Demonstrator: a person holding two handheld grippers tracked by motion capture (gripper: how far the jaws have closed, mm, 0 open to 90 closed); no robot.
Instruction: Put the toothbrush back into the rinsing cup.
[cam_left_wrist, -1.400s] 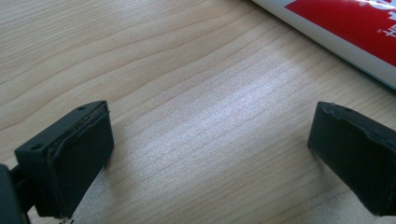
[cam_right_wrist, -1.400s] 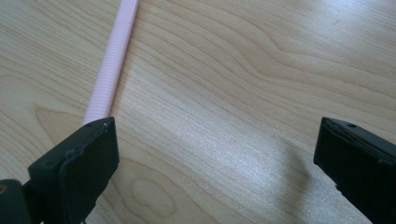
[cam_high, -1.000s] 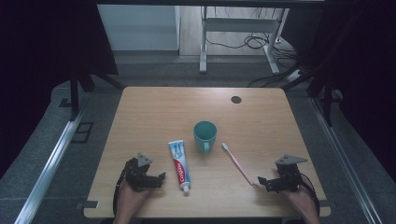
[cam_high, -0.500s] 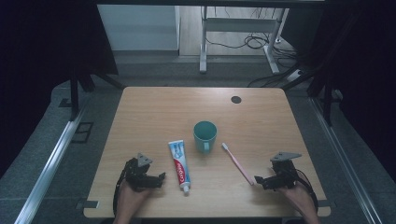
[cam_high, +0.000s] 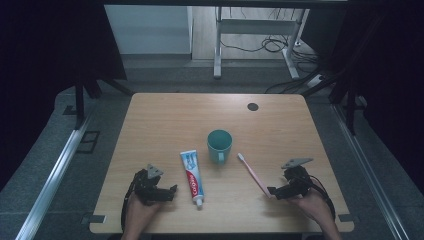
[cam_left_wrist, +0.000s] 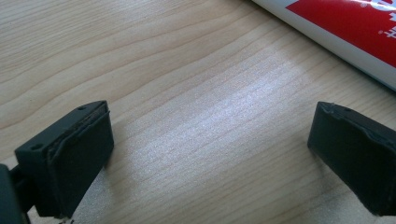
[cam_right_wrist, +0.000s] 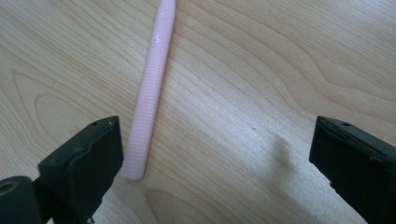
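toothbrush (cam_high: 253, 173) flat on table (cam_high: 165, 125), right of cup (cam_high: 219, 144) | long axis diagonal, bristles far-left, handle end near-right at right gripper (cam_high: 274, 192) | jaws spread, empty | left gripper (cam_high: 170, 190) spread beside toothpaste (cam_high: 192, 172)

Toothbrush (cam_right_wrist: 150, 88) runs off the top edge of the right gripper view, its head cut away; the toothpaste tube (cam_left_wrist: 345, 32) is clipped by the top and right edges of the left gripper view, lettering mostly lost; in the high view the print on the tube is too small to read; both forearms are cut off below the table's near edge; the dark surroundings past the table's side edges are unreadable.
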